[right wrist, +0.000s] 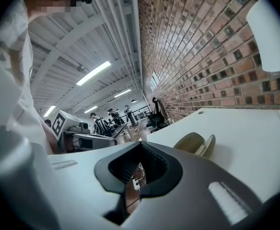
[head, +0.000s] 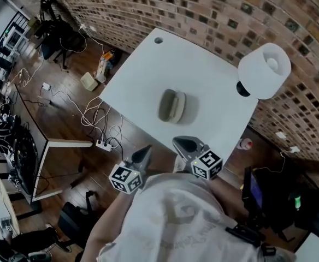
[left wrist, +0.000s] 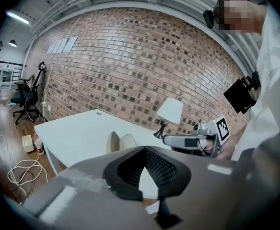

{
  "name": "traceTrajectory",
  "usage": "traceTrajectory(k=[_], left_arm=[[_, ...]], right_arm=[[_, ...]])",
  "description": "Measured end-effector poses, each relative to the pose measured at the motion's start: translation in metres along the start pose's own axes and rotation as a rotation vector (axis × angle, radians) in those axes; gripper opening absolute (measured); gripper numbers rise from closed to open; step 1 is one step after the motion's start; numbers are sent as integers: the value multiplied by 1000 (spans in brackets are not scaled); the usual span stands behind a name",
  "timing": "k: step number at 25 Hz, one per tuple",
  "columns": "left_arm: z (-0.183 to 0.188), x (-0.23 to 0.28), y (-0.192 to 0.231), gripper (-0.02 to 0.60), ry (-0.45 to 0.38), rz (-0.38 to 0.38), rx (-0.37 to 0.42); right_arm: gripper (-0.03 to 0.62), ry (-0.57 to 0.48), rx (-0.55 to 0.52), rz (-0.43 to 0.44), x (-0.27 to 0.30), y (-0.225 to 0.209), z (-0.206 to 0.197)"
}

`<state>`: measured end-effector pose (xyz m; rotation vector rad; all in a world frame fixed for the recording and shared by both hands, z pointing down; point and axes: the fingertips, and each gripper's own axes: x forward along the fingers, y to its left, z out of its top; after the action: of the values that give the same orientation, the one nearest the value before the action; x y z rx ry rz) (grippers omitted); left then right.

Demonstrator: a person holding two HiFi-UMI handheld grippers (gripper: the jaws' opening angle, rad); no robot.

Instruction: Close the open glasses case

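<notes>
1. Shirt [head: 170, 222], white, fills the bottom of the head view, closest to the camera.
2. Just beyond it, the left hand-held gripper [head: 145, 152] hangs short of the near edge of the surface [head: 143, 70]. Its own view shows the jaws clenched tip to tip with nothing between them.
3. Beside it, the right hand-held gripper [head: 182, 144] reaches the surface's near edge. Its jaws are likewise clenched and empty.
4. Further out, the case [head: 172, 106] lies open near the middle of the white surface, its two halves spread side by side. It is well apart from both grippers and neither touches it.
5. Beyond the case, a lamp [head: 264, 70] with a white shade stands at the surface's far right corner.
6. Off the surface's left side, cables [head: 91, 113] trail across the wooden floor [head: 66, 162].
7. Furthest back, a brick wall [head: 203, 10] runs behind the surface and the lamp.
</notes>
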<state>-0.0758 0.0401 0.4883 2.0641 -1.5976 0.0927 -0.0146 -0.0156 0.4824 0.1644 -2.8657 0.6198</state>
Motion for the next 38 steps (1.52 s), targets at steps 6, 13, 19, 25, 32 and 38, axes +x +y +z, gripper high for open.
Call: traceTrajectory(k=[6,13,19,25,32,38], left_arm=[[15,33,-4,6,73,-78,51],[32,70,-5,6,113,-208,145],[31,93,9,6,149,-300,153],[49,121,18,6,173,-423,201],[65,139,33,6,210,-546,233],[72,134,59,6,233,-592,229]], right_arm=[[8,-68,63,-85,-14,-23,8],[8,-91,88,-188,-14,-50,16],[8,-89,99,-286,-8,-69,19],[8,-108,113,-395,-5,-83,31],[8,-126,143,-526,4,-97,39],[8,-132,172,-590,24,-99,42]])
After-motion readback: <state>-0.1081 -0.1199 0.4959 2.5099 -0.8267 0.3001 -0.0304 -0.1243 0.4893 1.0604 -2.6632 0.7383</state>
